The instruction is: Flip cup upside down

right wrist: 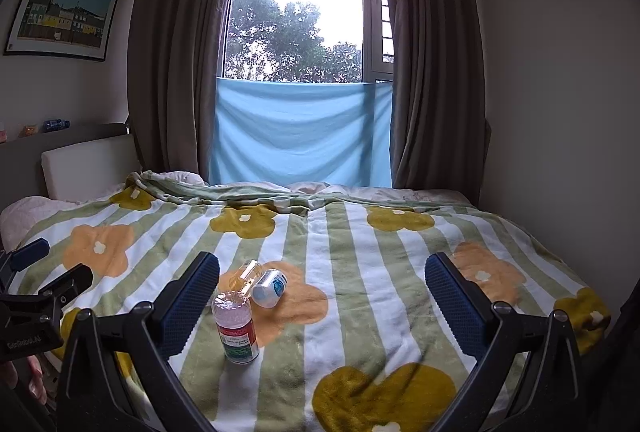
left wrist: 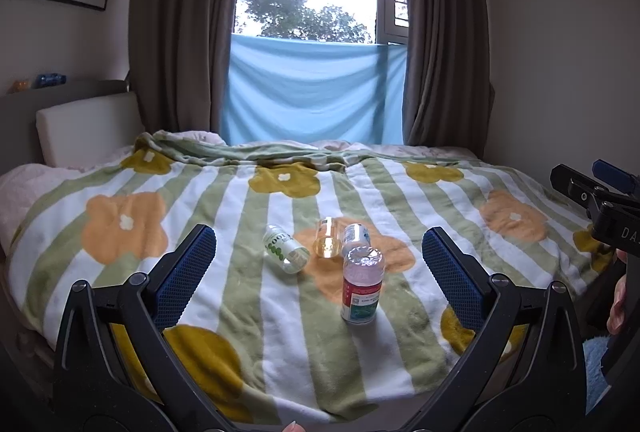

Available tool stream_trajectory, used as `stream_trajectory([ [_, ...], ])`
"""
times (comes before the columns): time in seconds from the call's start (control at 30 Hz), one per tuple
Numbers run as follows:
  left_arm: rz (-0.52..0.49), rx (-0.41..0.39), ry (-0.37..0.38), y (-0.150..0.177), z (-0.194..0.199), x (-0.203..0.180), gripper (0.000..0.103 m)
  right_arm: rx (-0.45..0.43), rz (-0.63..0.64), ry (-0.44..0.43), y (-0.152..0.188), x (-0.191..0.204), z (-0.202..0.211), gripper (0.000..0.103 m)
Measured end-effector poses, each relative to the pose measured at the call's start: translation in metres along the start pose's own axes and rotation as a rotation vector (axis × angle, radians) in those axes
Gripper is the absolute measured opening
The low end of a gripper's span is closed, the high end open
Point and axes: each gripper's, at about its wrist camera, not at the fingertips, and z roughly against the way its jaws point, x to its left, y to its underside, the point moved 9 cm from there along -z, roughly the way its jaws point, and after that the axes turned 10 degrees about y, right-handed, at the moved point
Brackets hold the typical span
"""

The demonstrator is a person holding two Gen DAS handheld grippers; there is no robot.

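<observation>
Several small cups sit on the flowered blanket. One with a red and green label [left wrist: 362,290] stands with its clear base up; it also shows in the right wrist view [right wrist: 236,328]. A green-dotted cup [left wrist: 286,249], an amber cup [left wrist: 327,242] and a blue-labelled cup [left wrist: 355,237] lie on their sides behind it. In the right wrist view the amber cup [right wrist: 247,276] and the blue-labelled cup [right wrist: 270,288] show. My left gripper [left wrist: 319,264] is open and empty, just short of the cups. My right gripper [right wrist: 322,288] is open and empty, to the right of the cups.
The striped flowered blanket [left wrist: 240,216] covers the bed. A white headboard cushion [left wrist: 86,128] is at the left. Brown curtains [left wrist: 180,24] and a blue cloth [left wrist: 312,88] hang at the window behind the bed. The wall [right wrist: 560,92] is close on the right.
</observation>
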Motion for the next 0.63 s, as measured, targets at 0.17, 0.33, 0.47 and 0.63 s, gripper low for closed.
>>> stream_trajectory([
  [0.17, -0.002, -0.003, 0.0, -0.001, 0.0, -0.002, 0.103, -0.002, 0.001, 0.001, -0.001, 0.0, 0.0, 0.103],
  [0.33, -0.003, -0.017, -0.009, -0.002, 0.002, -0.001, 0.103, 0.001, -0.001, 0.001, 0.0, 0.0, 0.0, 0.103],
  [0.47, -0.043, -0.051, -0.064, -0.005, 0.006, -0.002, 0.103, 0.003, 0.0, 0.002, -0.001, 0.001, 0.001, 0.103],
  [0.63, -0.034, -0.109, -0.062, -0.01, 0.012, -0.001, 0.103, 0.005, 0.001, 0.0, 0.001, 0.003, 0.001, 0.103],
])
